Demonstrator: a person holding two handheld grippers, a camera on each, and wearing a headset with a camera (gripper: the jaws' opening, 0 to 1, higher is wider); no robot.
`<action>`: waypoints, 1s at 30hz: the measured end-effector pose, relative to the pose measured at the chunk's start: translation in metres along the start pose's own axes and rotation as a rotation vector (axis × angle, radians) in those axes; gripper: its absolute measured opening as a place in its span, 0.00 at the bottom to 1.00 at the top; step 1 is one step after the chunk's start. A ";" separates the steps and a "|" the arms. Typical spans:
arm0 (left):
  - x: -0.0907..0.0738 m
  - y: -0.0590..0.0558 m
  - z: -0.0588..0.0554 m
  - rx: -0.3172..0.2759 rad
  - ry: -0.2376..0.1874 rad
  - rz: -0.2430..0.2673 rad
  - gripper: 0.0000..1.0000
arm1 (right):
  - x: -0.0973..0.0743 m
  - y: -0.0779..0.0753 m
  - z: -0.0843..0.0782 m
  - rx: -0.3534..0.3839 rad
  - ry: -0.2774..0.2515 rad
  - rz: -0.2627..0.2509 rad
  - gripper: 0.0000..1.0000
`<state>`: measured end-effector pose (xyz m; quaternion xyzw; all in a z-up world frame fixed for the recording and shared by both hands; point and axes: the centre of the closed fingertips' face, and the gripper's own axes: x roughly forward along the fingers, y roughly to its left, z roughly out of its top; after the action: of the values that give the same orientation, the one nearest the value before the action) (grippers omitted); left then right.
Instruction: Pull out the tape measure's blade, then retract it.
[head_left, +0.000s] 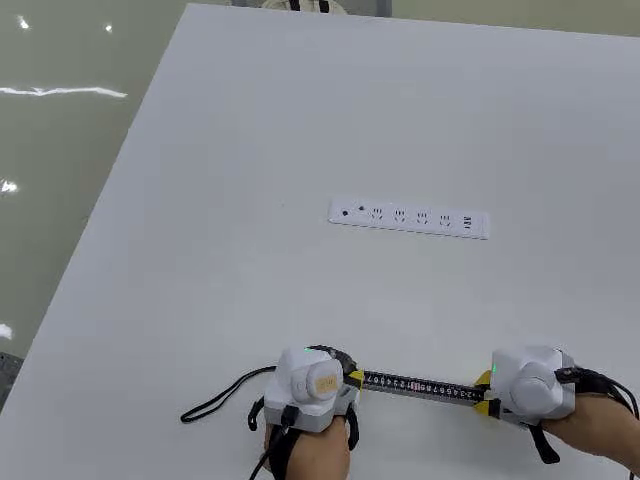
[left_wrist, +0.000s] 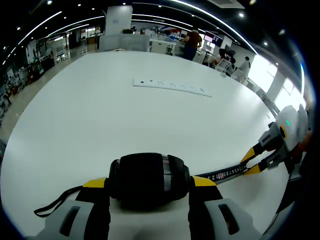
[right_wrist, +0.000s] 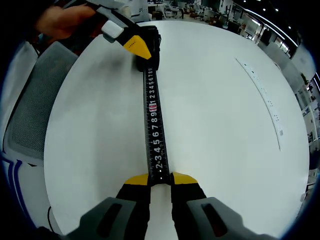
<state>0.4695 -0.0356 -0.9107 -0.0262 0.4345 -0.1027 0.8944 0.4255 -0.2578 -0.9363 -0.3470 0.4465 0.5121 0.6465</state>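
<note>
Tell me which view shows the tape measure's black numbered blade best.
The right gripper view: the black numbered blade runs lengthwise up the middle, digits legible. The head view shows the blade small and thin; the left gripper view, a short foreshortened stretch.

A white power strip (head_left: 409, 219) lies flat on the white table (head_left: 250, 150), sockets up, well ahead of your left claw (head_left: 352, 380) and your right claw (head_left: 484, 393). Off the table's edge, left of your right claw as it looks, sits a grey mesh chair (right_wrist: 35, 110). People (left_wrist: 192, 39) stand far beyond the strip.
</note>
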 end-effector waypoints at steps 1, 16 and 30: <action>-0.001 0.000 0.000 0.000 0.001 0.000 0.61 | 0.001 0.000 0.000 -0.003 -0.002 0.000 0.15; 0.000 0.000 0.000 0.001 0.001 -0.001 0.61 | 0.007 0.000 0.015 -0.021 -0.010 0.006 0.15; 0.000 -0.001 0.000 0.003 0.003 -0.004 0.61 | 0.013 0.000 0.029 -0.025 -0.018 0.022 0.15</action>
<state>0.4694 -0.0360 -0.9104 -0.0256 0.4355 -0.1050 0.8937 0.4327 -0.2267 -0.9378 -0.3454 0.4382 0.5278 0.6404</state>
